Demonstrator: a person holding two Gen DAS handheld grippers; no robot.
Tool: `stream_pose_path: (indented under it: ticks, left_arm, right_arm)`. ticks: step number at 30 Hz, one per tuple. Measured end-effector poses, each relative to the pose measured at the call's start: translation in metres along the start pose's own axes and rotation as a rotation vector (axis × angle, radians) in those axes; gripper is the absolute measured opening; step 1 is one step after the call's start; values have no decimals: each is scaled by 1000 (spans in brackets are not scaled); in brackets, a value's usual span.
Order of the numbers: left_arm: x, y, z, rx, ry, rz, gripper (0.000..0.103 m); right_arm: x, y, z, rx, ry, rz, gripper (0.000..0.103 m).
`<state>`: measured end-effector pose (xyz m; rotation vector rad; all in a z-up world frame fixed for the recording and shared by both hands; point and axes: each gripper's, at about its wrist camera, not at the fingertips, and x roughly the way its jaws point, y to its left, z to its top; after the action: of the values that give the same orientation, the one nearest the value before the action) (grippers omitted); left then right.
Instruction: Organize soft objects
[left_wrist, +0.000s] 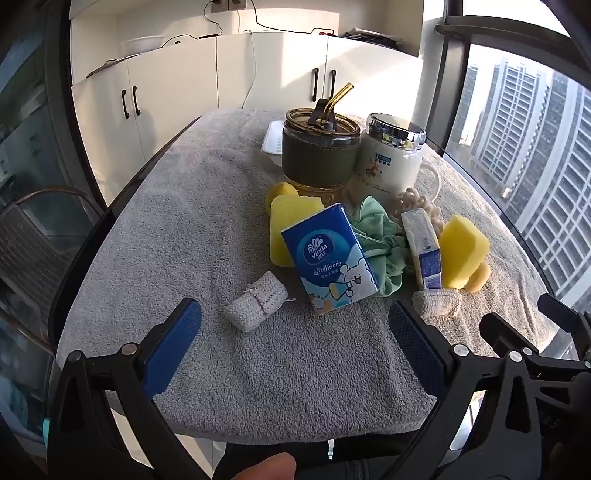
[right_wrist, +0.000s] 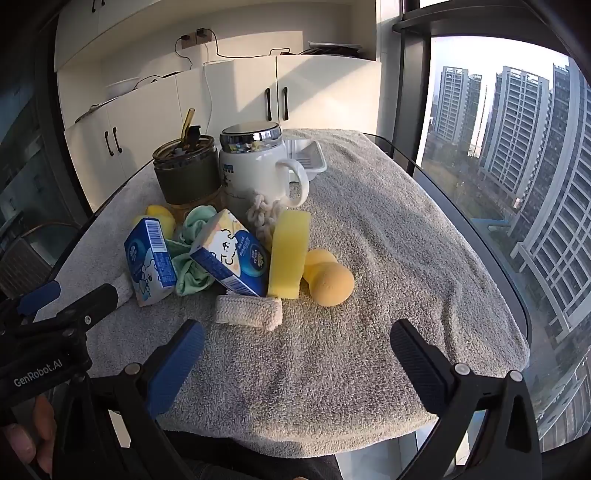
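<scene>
On the grey towel (left_wrist: 184, 229), tissue packs, sponges and perhaps scrunchies (all heaped); left gripper (left_wrist: 295, 325) and right gripper (right_wrist: 297, 341) gape, empty.

Sharp daylight from the window (right_wrist: 517, 147), soft shadows, fisheye-bent edges.

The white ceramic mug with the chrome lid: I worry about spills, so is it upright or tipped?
Upright. The white ceramic mug stands on the grey towel, its chrome lid level on top.
</scene>
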<state>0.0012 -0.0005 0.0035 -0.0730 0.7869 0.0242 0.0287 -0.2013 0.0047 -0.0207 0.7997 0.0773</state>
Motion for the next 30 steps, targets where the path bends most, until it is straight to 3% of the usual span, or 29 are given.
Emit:
stream_pose_path:
  ticks: [30]
  left_arm:
    - [0, 1, -2, -2, -2, -1, 103]
  right_arm:
    - [0, 1, 0, 0, -1, 0, 103]
